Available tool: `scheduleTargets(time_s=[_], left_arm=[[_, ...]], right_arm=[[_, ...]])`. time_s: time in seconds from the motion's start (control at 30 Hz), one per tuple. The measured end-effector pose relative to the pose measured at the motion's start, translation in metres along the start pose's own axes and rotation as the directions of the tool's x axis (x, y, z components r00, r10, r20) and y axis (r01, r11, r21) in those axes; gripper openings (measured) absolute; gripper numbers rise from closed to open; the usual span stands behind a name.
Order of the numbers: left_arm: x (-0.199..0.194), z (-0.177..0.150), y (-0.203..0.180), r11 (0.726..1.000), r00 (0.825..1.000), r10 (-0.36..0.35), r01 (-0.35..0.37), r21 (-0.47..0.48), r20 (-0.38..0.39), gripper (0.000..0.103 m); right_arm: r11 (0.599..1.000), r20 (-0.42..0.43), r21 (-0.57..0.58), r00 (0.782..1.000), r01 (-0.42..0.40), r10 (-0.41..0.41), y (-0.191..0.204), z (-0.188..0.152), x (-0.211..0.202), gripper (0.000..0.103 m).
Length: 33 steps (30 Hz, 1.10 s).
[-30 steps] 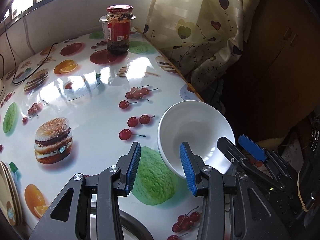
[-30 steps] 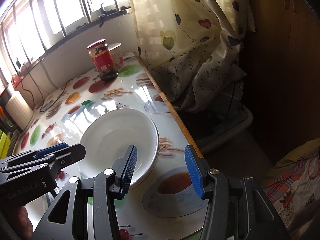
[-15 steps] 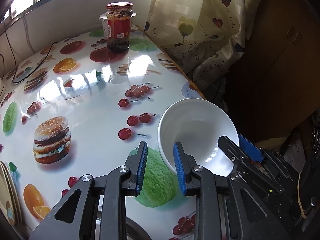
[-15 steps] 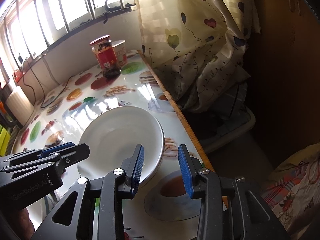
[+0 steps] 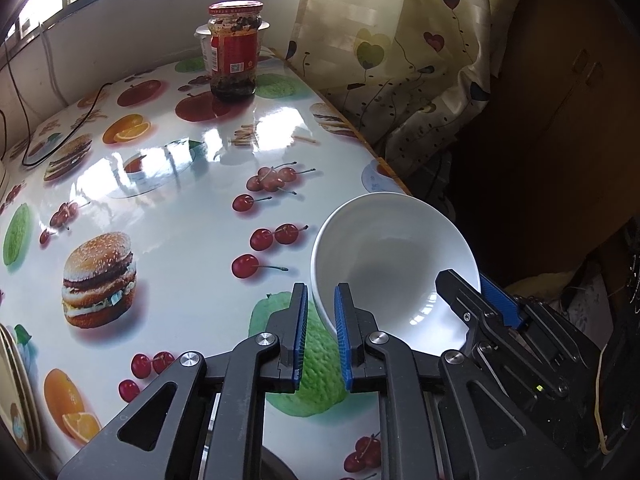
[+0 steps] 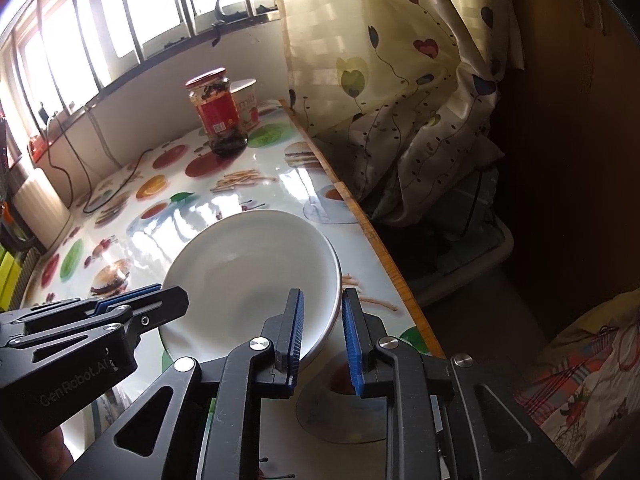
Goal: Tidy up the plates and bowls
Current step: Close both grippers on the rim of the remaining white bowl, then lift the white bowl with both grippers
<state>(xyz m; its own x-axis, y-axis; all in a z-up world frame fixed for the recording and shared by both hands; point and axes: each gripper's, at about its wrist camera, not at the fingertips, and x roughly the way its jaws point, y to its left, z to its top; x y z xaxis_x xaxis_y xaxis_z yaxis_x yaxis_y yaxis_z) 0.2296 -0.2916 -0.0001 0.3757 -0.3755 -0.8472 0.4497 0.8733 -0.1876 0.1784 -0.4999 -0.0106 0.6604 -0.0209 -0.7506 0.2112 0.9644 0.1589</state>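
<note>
A white bowl [image 5: 392, 256] [image 6: 248, 272] sits near the right edge of the fruit-print table [image 5: 168, 220]. My left gripper [image 5: 322, 290] straddles the bowl's near-left rim, one blue pad outside the wall and one inside. Its jaws are closing and the pads meet the wall. My right gripper [image 6: 322, 294] straddles the opposite rim, left pad inside and right pad outside. Its jaws are also closing on the wall. Each gripper shows in the other's view: the right gripper [image 5: 480, 300] at the bowl's far side, the left gripper [image 6: 160, 300] at the left.
A red-labelled jar [image 5: 234, 52] [image 6: 218, 116] stands at the far end with a white cup [image 6: 248, 100] behind it. Stacked plates [image 5: 16, 392] lean at the left edge. A black cable [image 5: 60, 132] lies far left. The table edge [image 6: 384, 256] drops off beside a curtain [image 6: 400, 80].
Both pairs of jaws have narrowed from wide open down onto the bowl's rim. Neither hand has shifted, and the bowl stays in about the same spot.
</note>
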Motion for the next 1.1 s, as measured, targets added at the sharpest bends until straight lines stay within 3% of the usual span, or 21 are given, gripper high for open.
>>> scheduleTargets(time_s=[1.1], left_arm=[[-0.013,-0.006,0.001,1.0,0.999,0.018,-0.018,0.007,0.043,0.01]], right_arm=[[1.0,0.022,-0.003,1.0,0.018,-0.018,0.004,0.0,-0.009,0.012]])
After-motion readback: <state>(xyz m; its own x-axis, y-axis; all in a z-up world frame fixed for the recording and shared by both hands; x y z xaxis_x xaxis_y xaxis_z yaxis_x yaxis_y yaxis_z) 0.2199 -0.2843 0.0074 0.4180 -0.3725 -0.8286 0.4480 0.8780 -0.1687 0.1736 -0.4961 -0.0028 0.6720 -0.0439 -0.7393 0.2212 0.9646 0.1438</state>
